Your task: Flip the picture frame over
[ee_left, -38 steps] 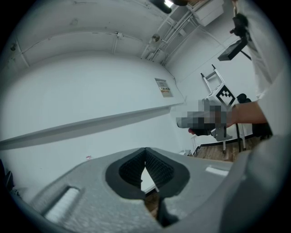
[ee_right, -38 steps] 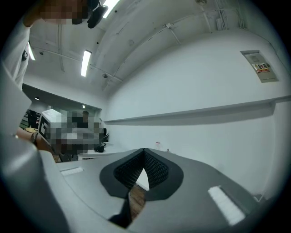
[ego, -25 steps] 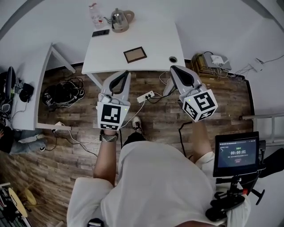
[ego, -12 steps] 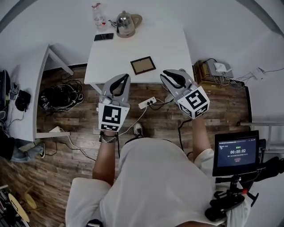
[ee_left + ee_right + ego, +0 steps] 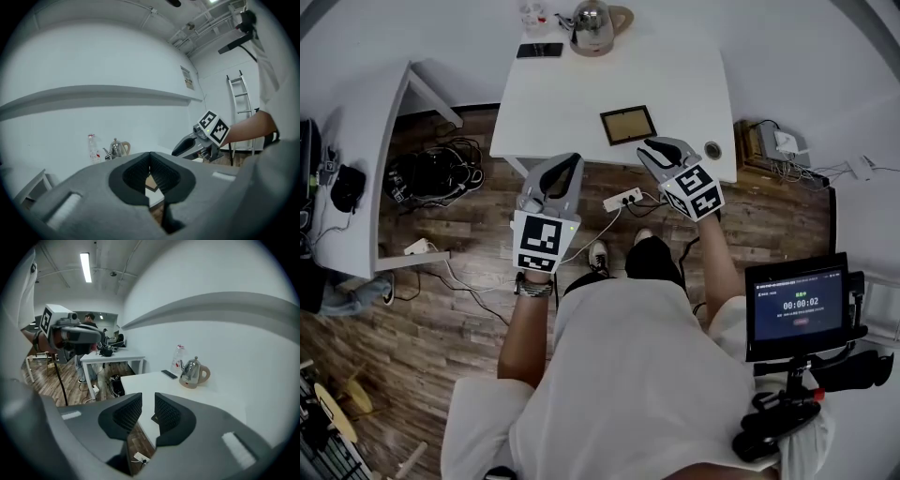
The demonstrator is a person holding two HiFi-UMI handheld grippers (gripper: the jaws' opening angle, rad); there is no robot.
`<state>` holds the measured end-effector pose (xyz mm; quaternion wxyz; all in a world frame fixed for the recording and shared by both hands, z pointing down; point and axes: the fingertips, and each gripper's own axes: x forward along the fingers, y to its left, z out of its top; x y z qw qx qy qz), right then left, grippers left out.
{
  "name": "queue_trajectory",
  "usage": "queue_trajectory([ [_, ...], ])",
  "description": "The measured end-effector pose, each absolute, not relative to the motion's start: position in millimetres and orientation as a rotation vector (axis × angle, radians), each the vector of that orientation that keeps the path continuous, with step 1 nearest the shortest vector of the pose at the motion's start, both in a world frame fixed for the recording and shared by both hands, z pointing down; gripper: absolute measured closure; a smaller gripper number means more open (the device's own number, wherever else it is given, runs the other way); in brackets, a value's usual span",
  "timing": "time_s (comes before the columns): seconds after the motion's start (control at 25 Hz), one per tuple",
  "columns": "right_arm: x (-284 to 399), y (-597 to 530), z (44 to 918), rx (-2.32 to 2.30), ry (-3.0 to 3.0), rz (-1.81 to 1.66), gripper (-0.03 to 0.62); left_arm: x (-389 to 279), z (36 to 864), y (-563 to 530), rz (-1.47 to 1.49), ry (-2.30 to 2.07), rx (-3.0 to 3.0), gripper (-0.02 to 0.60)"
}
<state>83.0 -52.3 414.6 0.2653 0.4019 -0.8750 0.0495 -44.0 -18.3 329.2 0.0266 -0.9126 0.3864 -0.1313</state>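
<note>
Left tongs (image 5: pixel 569 159) shut, right tongs (image 5: pixel 651 144) just opening, both empty; a clumsy pinch may skid the frame (image 5: pixel 627 125) off the worktop's (image 5: pixel 572 94) front edge.

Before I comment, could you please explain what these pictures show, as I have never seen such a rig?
No robot here: a person holds a two-jaw gripper in each hand. The head view comes from a camera on the person's head, looking down; the left gripper view and right gripper view come from cameras riding on each gripper, looking along its jaws. The left gripper is shut and empty. The right gripper has just been opening its jaws, with nothing between them. On the white table are a picture frame, a phone, a kettle and a bottle. Nothing is held yet.
</note>
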Motion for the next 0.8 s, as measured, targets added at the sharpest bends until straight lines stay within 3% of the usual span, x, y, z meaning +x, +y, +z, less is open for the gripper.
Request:
queue_trajectory([
  [0.2, 63, -107, 480, 1.011, -2.241, 0.217, 0.505, -69, 376, -59, -0.488, 1.287, -2.874, 0.580],
  [0.8, 48, -159, 584, 0.908, -2.108, 0.535, 0.484, -61, 432, -69, -0.638, 1.352, -2.926, 0.580],
])
